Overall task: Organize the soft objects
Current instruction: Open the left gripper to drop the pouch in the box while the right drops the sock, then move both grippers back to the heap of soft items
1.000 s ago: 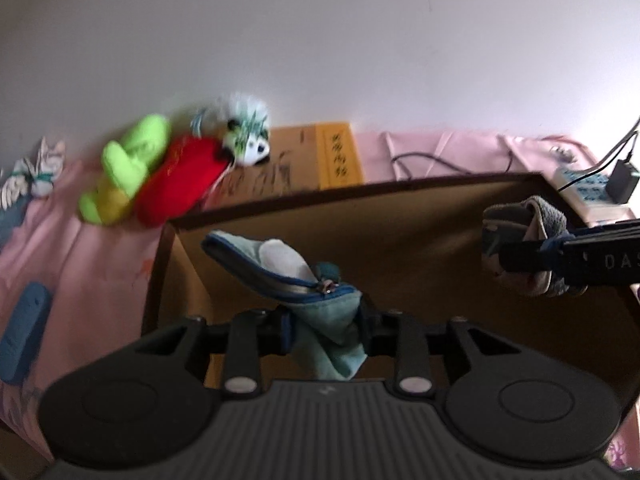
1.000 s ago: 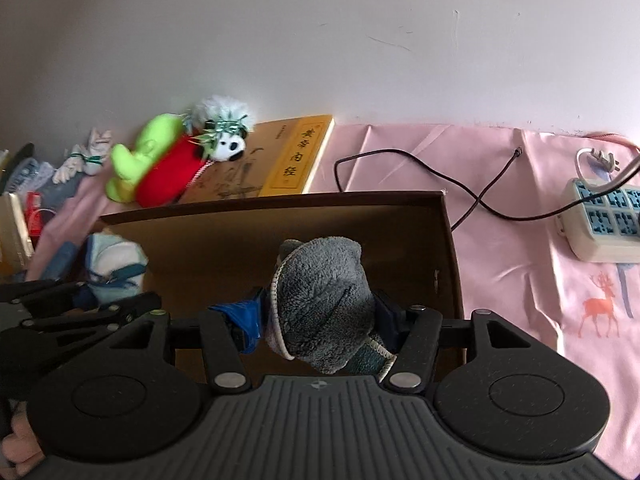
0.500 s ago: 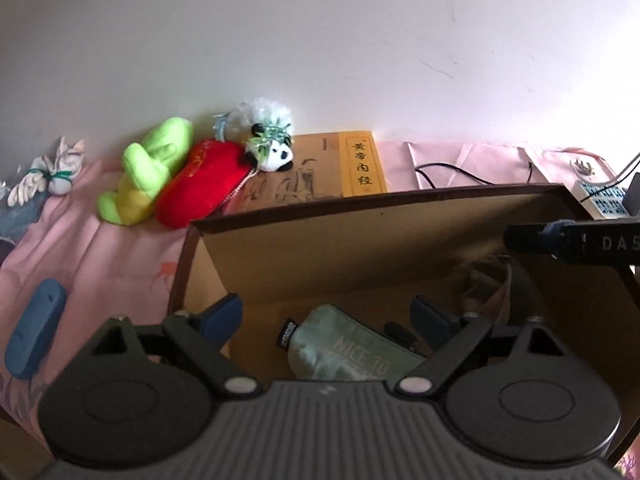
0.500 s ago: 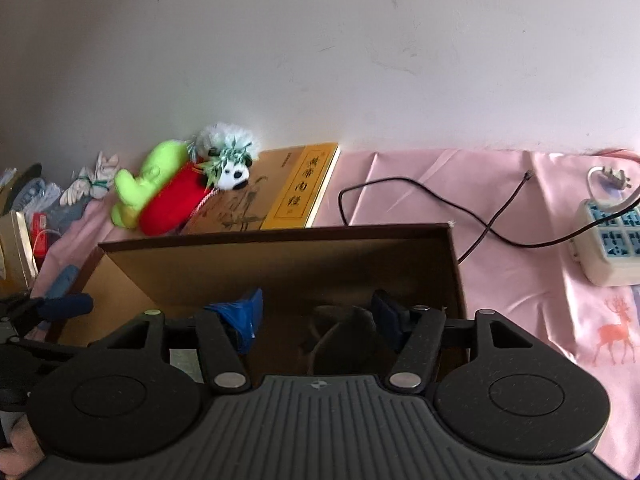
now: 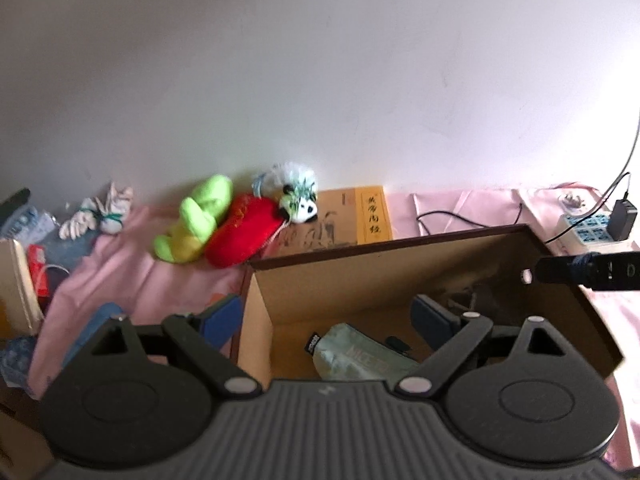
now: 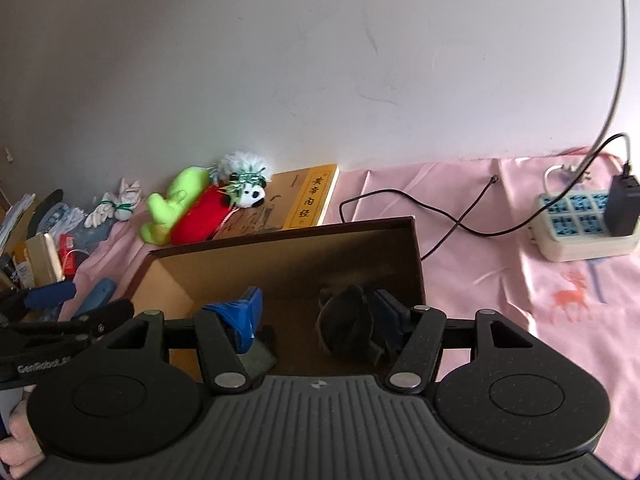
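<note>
**Both claws empty over the box**

The left claw (image 5: 328, 316) is spread wide, holding nothing, above the cardboard box (image 5: 400, 276). A green pouch (image 5: 356, 356) lies inside at 6 o'clock. The right claw (image 6: 316, 316) also gapes wide and empty; a grey plush (image 6: 344, 320) sits in the box just beside its right finger. At 11 o'clock on the pink surface (image 6: 500, 272), a green toy (image 6: 176, 200), red toy (image 6: 200, 220) and panda (image 6: 248, 196) rest against a book (image 6: 308, 200).

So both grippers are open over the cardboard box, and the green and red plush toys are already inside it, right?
Not quite. The left wrist view shows the green plush toy and red plush toy outside the cardboard box, by the wall. Both grippers, left and right, are open.
</note>
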The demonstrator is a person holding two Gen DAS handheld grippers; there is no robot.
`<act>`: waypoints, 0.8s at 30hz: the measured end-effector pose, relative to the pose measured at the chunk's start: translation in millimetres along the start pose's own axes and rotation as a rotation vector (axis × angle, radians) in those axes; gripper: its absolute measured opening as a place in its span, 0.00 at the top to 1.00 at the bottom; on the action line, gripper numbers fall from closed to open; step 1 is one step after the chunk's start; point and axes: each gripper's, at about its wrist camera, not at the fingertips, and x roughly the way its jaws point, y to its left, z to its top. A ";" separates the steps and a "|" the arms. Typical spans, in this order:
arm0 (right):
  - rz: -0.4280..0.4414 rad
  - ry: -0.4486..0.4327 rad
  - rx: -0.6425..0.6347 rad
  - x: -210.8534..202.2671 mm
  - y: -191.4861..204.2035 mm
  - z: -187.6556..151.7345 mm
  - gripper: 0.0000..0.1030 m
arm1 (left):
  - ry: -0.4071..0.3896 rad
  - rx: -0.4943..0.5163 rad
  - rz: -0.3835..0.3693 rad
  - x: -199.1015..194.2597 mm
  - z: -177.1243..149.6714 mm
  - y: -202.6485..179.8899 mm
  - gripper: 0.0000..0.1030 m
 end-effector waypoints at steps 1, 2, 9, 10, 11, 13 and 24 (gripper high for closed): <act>-0.002 -0.005 -0.007 -9.0 3.8 -1.7 0.55 | -0.009 0.005 0.005 -9.2 -0.8 -3.2 0.11; -0.004 -0.013 -0.011 -17.6 6.9 -3.7 0.55 | -0.016 0.011 0.010 -17.4 -2.1 -6.2 0.11; 0.038 -0.071 -0.015 -72.6 24.8 -29.6 0.55 | -0.067 0.043 0.045 -73.9 -21.1 -25.0 0.07; 0.051 -0.069 -0.013 -77.0 26.8 -34.1 0.55 | -0.078 0.044 0.049 -81.9 -25.1 -26.6 0.07; 0.064 -0.068 -0.010 -80.4 29.0 -38.6 0.55 | -0.083 0.045 0.051 -87.8 -28.0 -28.0 0.07; 0.089 -0.069 -0.007 -89.5 33.1 -49.0 0.55 | -0.087 0.045 0.061 -99.9 -35.2 -30.8 0.04; 0.144 -0.119 -0.018 -118.6 48.3 -109.2 0.55 | -0.079 0.023 0.091 -141.4 -83.3 -38.8 0.02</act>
